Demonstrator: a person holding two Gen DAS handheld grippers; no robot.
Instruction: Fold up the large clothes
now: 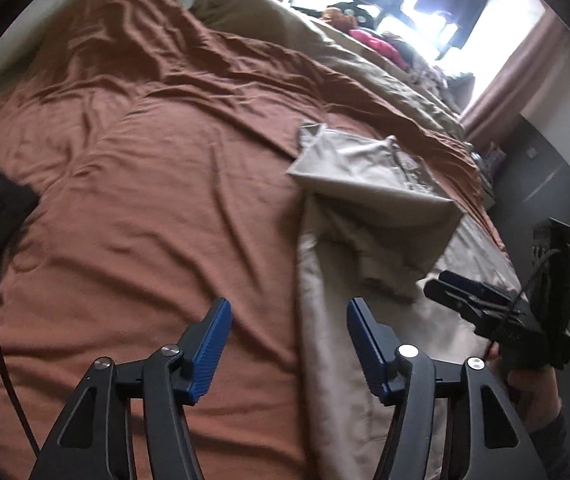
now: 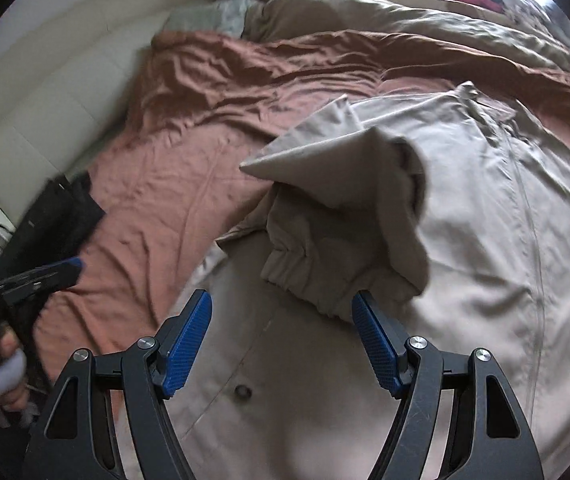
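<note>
- The right gripper [image 2: 281, 344] is wide open and holds nothing. It hangs just above the beige coat [image 2: 485, 220].
- Between its blue fingers [image 2: 187, 344], at about 12 o'clock, lies a sleeve [image 2: 337, 240] with a gathered cuff. The sleeve is folded in over the coat's middle.
- At 6 o'clock, low down, a dark button [image 2: 242, 391] sits on the coat front.
- The left gripper [image 1: 287, 344] is wide open too, and empty. It hangs over the edge where the coat [image 1: 365, 240] meets the brown bedsheet [image 1: 145, 160].
- In the left view the right gripper [image 1: 445, 292] shows at 3 o'clock, near the coat; I cannot tell its jaws from there.
- The coat lies spread on the bed, at 1 o'clock from the left gripper.
- I think one sleeve fold is done, and nothing is being held right now.
- Next, I think a gripper needs to go down and pinch an edge of the coat, then carry it over the middle. The cloth looks thin and floppy, so a pinch may catch the sheet too.
- Farther out, at 12 o'clock, are a beige duvet [image 2: 425, 20] and a bright window [image 1: 405, 0].
- I can see no words, brands or labels to read.
</note>
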